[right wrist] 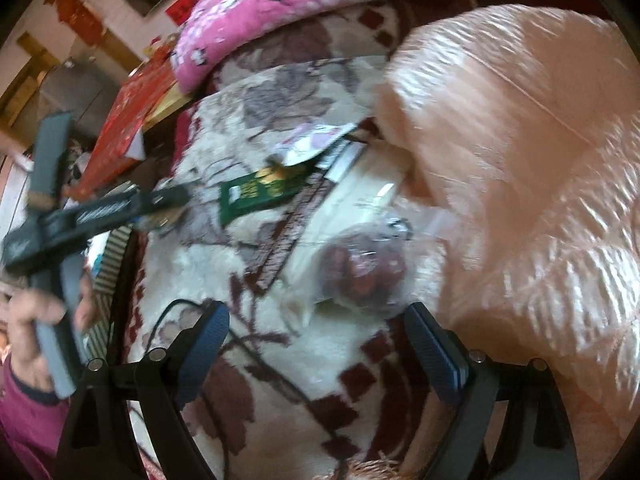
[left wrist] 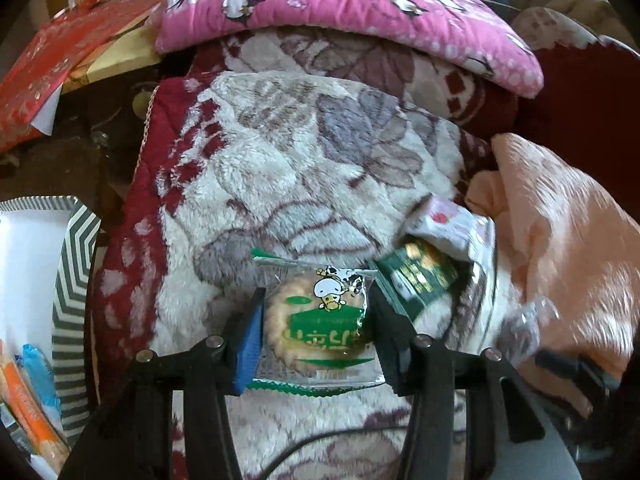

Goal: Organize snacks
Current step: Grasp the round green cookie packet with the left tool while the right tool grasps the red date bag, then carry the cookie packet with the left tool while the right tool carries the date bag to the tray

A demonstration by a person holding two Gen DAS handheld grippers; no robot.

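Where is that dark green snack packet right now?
The dark green packet lies on the floral blanket, just right of the left tongs, partly under a pale pink-white packet.

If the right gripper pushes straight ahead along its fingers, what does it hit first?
Probably the clear bag of dark red fruit. It lies on the floral blanket just ahead of the open right gripper, roughly centred between the fingers. Depth is unclear in the blur.

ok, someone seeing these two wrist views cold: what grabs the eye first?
The left gripper, low centre in its own view, is shut on a green-and-clear biscuit packet above a floral fleece blanket. Behind it lies a bright pink penguin-print cushion, and a striped box sits at the left edge. In the right view, the open right gripper faces a clear bag of dark red snacks beside a peach quilt.
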